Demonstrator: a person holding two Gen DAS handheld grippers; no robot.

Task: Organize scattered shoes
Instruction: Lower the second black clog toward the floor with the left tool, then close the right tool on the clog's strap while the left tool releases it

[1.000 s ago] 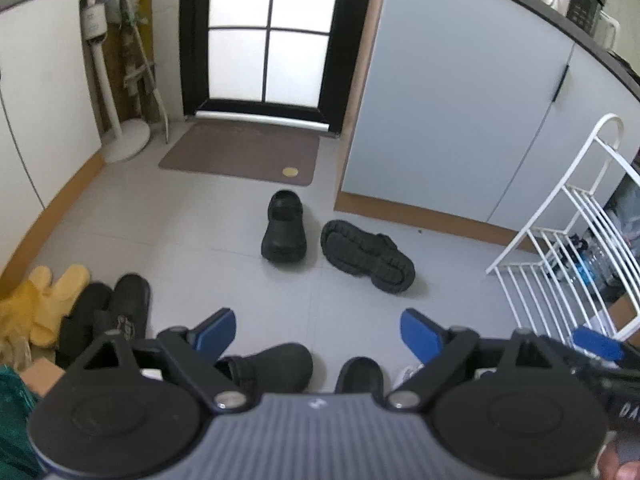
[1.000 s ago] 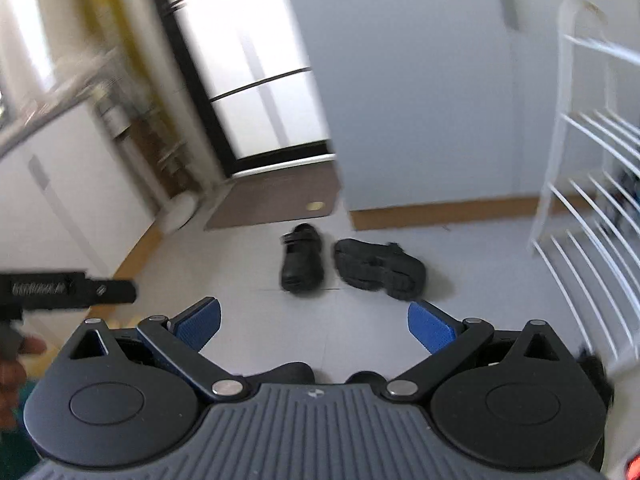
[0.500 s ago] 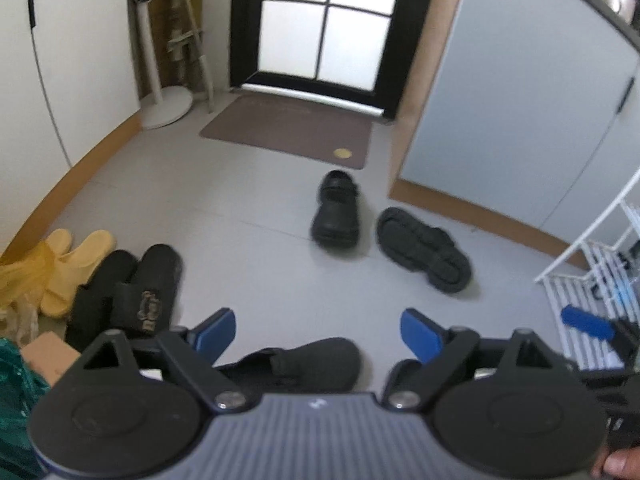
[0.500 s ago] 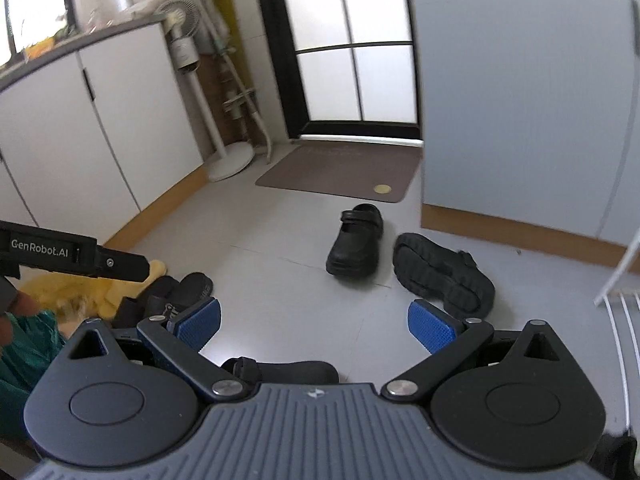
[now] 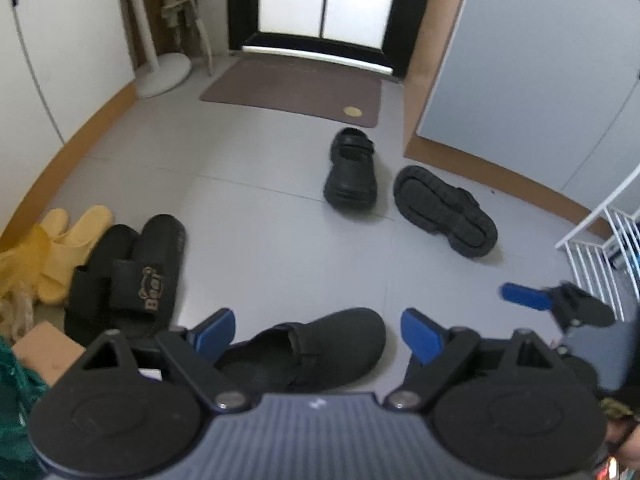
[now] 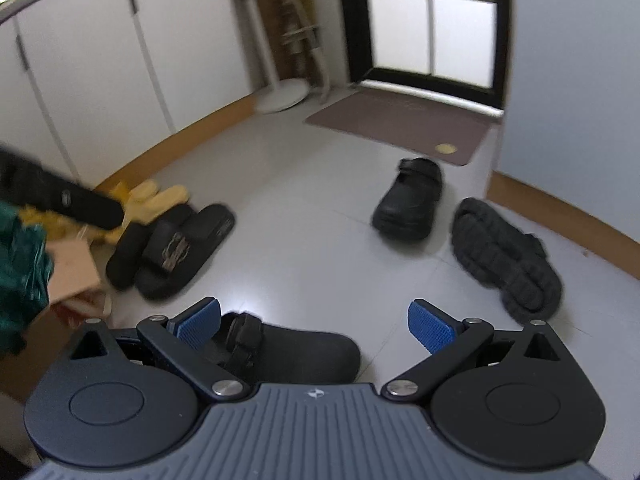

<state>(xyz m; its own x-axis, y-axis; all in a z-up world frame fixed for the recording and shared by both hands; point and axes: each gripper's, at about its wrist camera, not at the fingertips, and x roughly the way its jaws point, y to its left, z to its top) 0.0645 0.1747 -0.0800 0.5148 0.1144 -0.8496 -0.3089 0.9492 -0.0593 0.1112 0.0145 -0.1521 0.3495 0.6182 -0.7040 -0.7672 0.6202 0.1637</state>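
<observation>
Left wrist view: left gripper (image 5: 316, 330) wide open, empty, above near black clog (image 5: 308, 350) on the floor. Judged light, rubbery, semi-stiff; best taken at the heel-opening rim. Matte black, rounded toe. Another clog (image 5: 352, 172) upright, its mate (image 5: 444, 210) tipped sole-up, well apart

Right wrist view: right gripper (image 6: 314, 326) wide open, empty, over the same near clog (image 6: 288, 350); strap visible. Black slides (image 6: 176, 248) paired by the wall

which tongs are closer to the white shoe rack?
Right. The right tongs sit just in front of the white shoe rack; the left tongs hang further left, over a black clog.
</observation>
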